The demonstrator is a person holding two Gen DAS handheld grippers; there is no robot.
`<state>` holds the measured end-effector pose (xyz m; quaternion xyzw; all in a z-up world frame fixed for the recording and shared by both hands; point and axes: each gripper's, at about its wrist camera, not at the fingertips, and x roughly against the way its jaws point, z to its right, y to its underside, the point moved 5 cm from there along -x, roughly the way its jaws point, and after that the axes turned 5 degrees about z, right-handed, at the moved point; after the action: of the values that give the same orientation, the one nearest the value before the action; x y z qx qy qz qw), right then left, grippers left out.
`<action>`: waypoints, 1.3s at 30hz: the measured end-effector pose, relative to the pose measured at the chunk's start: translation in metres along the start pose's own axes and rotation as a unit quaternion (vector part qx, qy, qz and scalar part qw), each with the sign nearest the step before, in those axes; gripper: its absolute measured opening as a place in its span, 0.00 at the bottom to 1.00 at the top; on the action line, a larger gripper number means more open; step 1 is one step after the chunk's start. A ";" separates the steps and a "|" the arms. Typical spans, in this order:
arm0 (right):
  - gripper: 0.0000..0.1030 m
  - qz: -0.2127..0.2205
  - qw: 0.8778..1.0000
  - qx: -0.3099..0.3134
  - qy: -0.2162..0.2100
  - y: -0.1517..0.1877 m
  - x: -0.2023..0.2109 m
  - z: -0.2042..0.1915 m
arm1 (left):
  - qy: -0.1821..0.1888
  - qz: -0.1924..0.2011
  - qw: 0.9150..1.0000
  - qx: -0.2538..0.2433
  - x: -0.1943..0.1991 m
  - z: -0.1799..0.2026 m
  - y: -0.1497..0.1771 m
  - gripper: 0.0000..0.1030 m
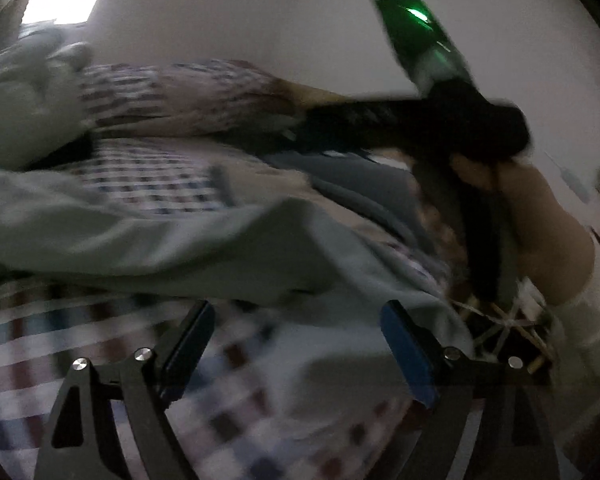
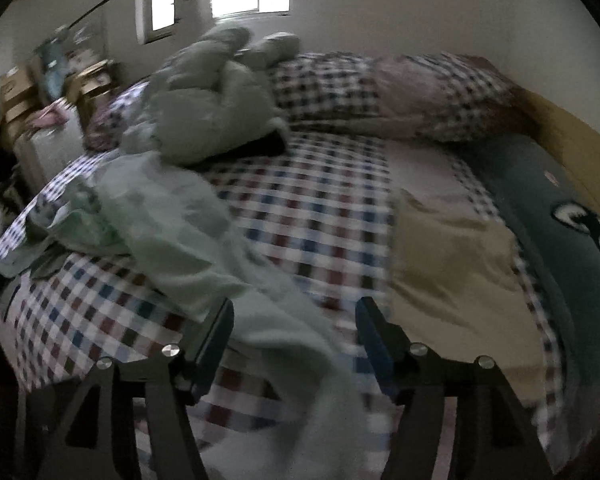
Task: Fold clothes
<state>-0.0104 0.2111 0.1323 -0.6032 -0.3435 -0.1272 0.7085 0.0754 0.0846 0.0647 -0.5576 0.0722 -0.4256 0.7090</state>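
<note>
Left wrist view: we see the left gripper (image 1: 296, 312) with jaws spread wide, nothing between the blue pads. It hovers low over the checked bedsheet (image 1: 100, 336), just short of the pale green garment (image 1: 172, 236), which lies across the sheet beyond the fingertips; contact not evident. Beyond the garment we see the other device (image 1: 440, 120), dark, held by a hand (image 1: 540, 220). Motion blur is heavy.

Right wrist view: right gripper (image 2: 294, 308) likewise wide open, holding nothing. The pale green garment (image 2: 204, 240) trails from the left part of the bedsheet (image 2: 308, 200) down between the two fingers; whether either pad touches it we cannot tell. A tan cloth (image 2: 452, 256) lies on the sheet right of the garment.
</note>
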 end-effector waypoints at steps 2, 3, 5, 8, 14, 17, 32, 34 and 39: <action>0.67 -0.001 1.000 0.015 -0.013 -0.005 -0.011 -0.021 | -0.030 0.010 0.999 0.016 0.013 -0.031 -0.008 0.85; 0.68 -0.002 1.000 0.022 -0.020 -0.008 -0.017 -0.033 | -0.047 0.015 0.999 0.022 0.017 -0.043 -0.011 0.85; 0.68 -0.003 0.999 0.033 -0.030 -0.012 -0.028 -0.053 | -0.081 0.028 0.996 0.038 0.033 -0.072 -0.015 0.85; 0.70 -0.004 0.998 0.051 -0.045 -0.019 -0.047 -0.085 | -0.126 0.050 0.989 0.064 0.057 -0.114 -0.022 0.85; 0.72 -0.006 0.993 0.094 -0.065 -0.025 -0.087 -0.142 | -0.203 0.080 0.969 0.118 0.093 -0.193 -0.022 0.85; 0.72 -0.008 0.990 0.123 -0.070 -0.025 -0.110 -0.174 | -0.226 0.089 0.957 0.158 0.104 -0.229 -0.018 0.85; 0.72 -0.010 0.979 0.200 -0.043 -0.038 -0.212 -0.238 | -0.217 0.119 0.938 0.242 0.112 -0.283 -0.020 0.85; 0.70 -0.010 0.978 0.202 -0.043 -0.038 -0.218 -0.240 | -0.214 0.119 0.938 0.246 0.110 -0.284 -0.020 0.85; 0.15 -0.010 0.977 0.205 -0.055 -0.036 -0.216 -0.241 | -0.199 0.123 0.938 0.255 0.107 -0.283 -0.020 0.85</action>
<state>-0.1091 -0.0753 0.0127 -0.4473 -0.4065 -0.0280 0.7962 -0.0310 -0.1948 0.0174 -0.4180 -0.1139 -0.2196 0.8741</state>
